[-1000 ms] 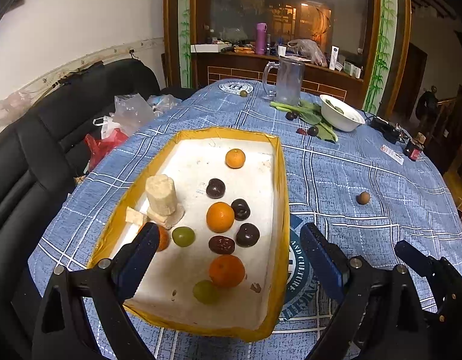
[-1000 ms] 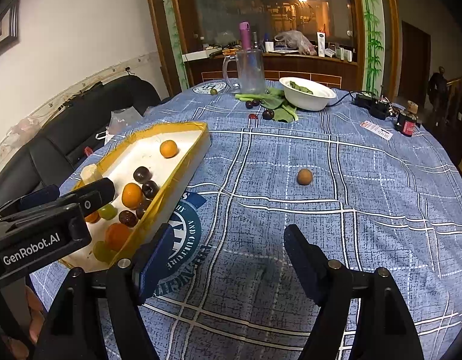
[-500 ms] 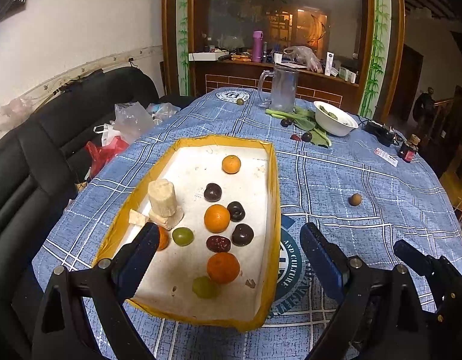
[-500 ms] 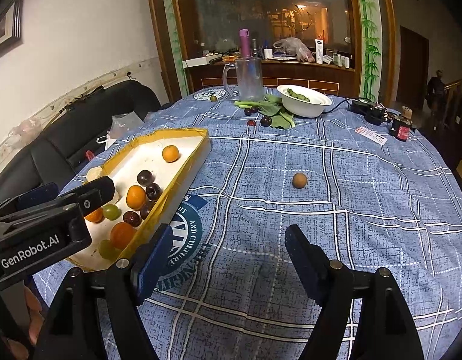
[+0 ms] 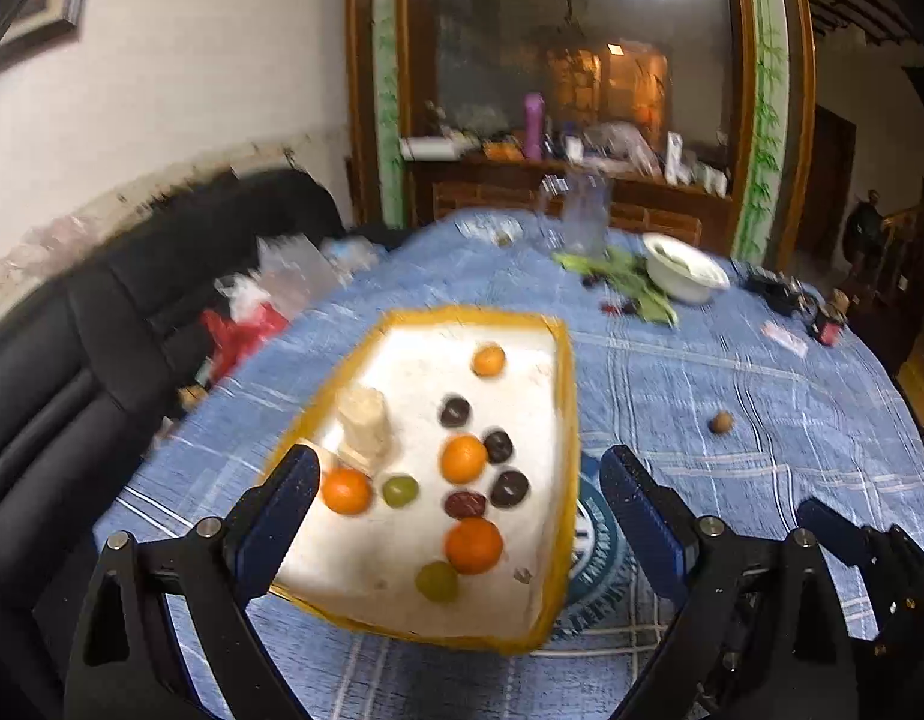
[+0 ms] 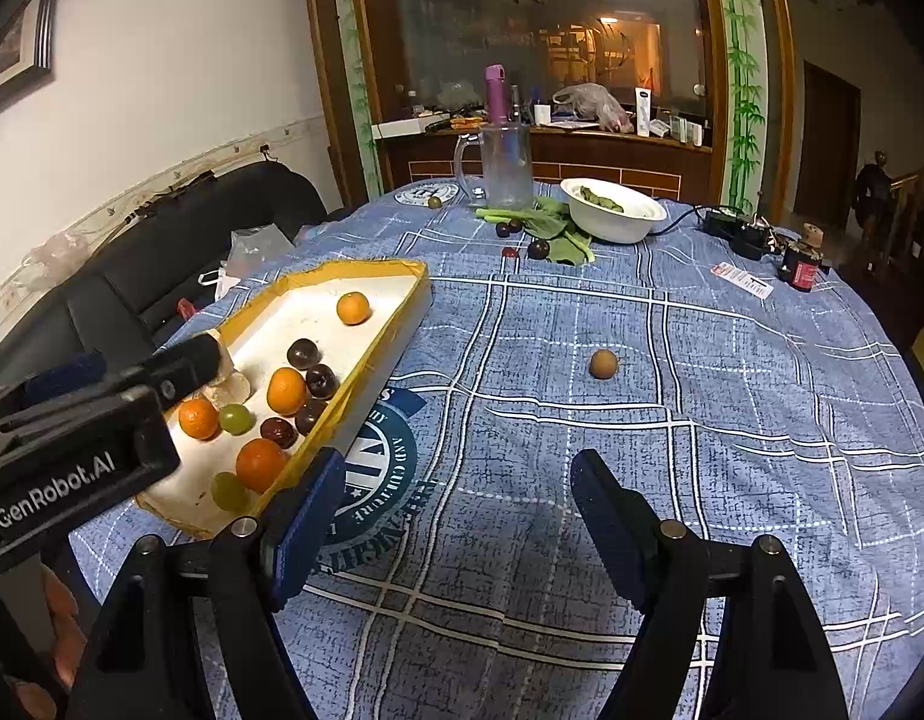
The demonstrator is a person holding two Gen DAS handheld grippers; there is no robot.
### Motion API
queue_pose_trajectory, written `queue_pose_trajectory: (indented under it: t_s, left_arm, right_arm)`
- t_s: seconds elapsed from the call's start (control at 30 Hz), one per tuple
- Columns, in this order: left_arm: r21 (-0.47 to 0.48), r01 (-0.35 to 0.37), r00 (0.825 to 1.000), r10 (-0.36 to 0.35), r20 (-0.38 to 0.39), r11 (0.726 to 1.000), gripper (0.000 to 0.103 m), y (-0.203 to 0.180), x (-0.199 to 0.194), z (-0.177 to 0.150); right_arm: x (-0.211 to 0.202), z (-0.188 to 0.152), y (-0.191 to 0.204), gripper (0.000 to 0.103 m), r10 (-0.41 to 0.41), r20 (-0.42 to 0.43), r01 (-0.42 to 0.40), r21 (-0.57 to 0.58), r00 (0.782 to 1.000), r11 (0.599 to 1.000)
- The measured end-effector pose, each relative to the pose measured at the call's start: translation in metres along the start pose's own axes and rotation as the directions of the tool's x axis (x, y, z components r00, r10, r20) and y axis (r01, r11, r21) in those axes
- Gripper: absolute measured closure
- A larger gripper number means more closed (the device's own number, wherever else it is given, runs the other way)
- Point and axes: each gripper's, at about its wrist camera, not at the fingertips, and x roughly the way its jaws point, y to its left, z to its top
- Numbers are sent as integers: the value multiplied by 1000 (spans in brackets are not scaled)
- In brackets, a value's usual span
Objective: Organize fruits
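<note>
A yellow-rimmed white tray (image 5: 567, 396) (image 6: 402, 324) lies on the blue checked tablecloth. It holds several oranges (image 5: 473, 545), dark plums (image 5: 509, 487), green grapes (image 5: 400, 491) and a peeled banana piece (image 5: 363, 420). A small brown fruit (image 6: 603, 363) (image 5: 721, 422) lies alone on the cloth right of the tray. Dark fruits (image 6: 537, 249) lie by green leaves at the far side. My left gripper (image 5: 456, 480) is open and empty above the tray's near end. My right gripper (image 6: 456, 486) is open and empty over the cloth.
A glass mug (image 6: 504, 165), a white bowl (image 6: 612, 219) with greens, leaves and small items stand at the far side. A black sofa (image 5: 60, 360) with bags runs along the left. The table edge curves off at the right.
The left gripper has lifted and drawn back, so the tray looks smaller and the view is blurred. The right gripper has risen slightly. No fruit has moved.
</note>
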Motion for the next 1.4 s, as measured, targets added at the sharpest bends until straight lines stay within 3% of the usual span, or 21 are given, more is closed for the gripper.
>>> queue_pose_trajectory:
  t_s: [0.07,0.1,0.3,0.4,0.47,0.63,0.8,0.87,0.97,1.03,1.4]
  left_arm:
    - [-28,-49,995,51,80,998,7,4,-18,0]
    - [-49,-58,991,64,119,997,0,7,-28,0]
    - [-105,-16,953,47,299,994,0,22,-82,5]
    - [-119,93,946,-50,321,988,0,32,-96,9]
    - [-136,130,938,-77,339,982,0,35,-104,10]
    - [-72,93,931,-62,359,993,0,27,-125,1]
    - [-71,162,932,-129,339,984,0,30,-125,-5]
    - [-112,171,943,-129,306,979,0,37,-117,-6]
    - [-136,101,973,-69,219,986,0,40,-101,-6]
    - [-136,80,983,-56,176,987,0,41,-91,-9]
    - [-101,40,994,-29,107,994,0,42,-65,-19]
  right_arm:
    - [-6,0,2,21,-1,9,1,-3,1000,1000]
    - [-8,-1,3,21,-1,14,1,-4,1000,1000]
    - [-30,-1,10,20,0,53,1,-18,999,1000]
    - [-42,-3,15,18,4,79,-1,-32,997,999]
    - [-49,-6,18,18,9,95,-6,-39,995,999]
    - [-59,-11,23,17,16,117,-10,-49,993,999]
    - [-61,-14,30,17,27,116,-20,-61,993,998]
    - [-62,-16,34,16,31,115,-22,-75,993,997]
    - [-62,-19,39,16,33,112,-23,-94,993,995]
    - [-60,-20,41,16,37,108,-26,-100,993,995]
    - [-43,-21,56,14,41,66,-32,-132,997,991]
